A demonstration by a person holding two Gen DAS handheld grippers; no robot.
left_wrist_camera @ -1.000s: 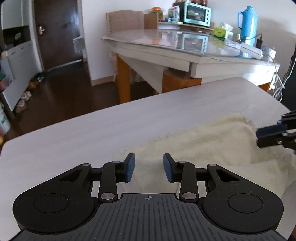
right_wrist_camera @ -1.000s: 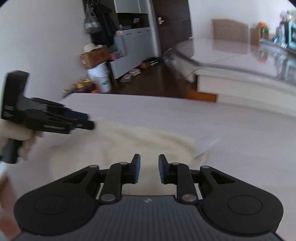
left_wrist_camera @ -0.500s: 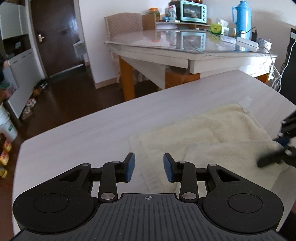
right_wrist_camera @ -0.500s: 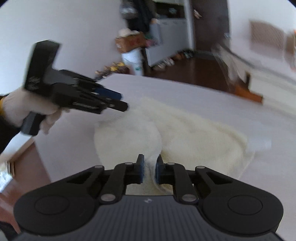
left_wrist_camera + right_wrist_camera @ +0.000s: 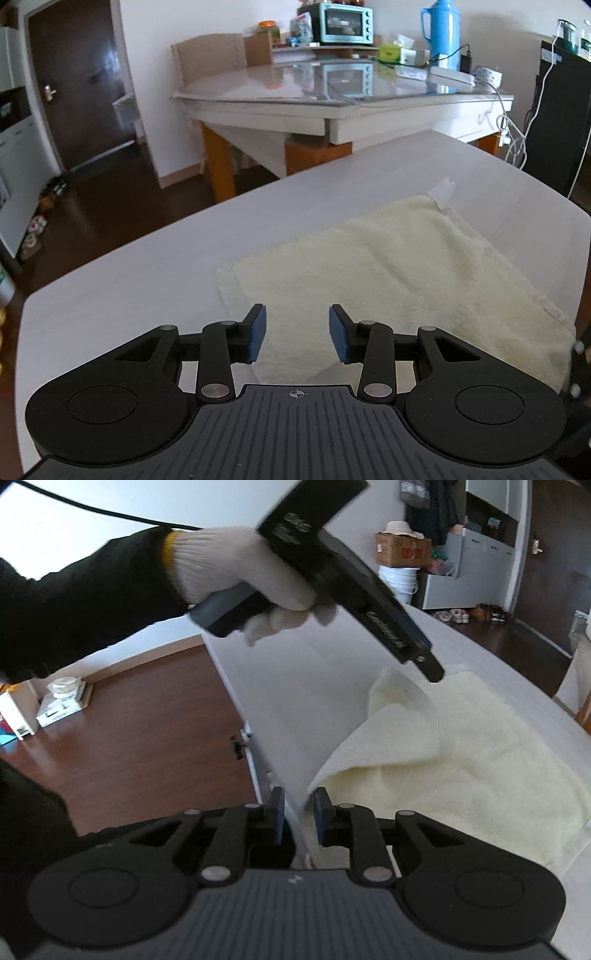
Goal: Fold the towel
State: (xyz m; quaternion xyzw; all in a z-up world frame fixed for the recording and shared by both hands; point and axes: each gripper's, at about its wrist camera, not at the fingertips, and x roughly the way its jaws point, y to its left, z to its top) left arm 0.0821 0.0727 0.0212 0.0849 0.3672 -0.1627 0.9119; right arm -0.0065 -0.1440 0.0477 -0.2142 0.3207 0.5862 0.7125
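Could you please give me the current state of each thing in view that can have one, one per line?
towel: lying on the table, folded over itself, upper layer short of the lower layer's edge.
left gripper: jaws opening, nothing between them, above the towel's near corner.
right gripper: jaws opening at the table's edge, pads clear of the towel.
door: closed.
toaster oven: door shut.
table: bearing the towel.

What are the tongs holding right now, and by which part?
Nothing is held. The left tongs hang open above the towel. The right tongs are opening at its near edge, pads off the cloth.
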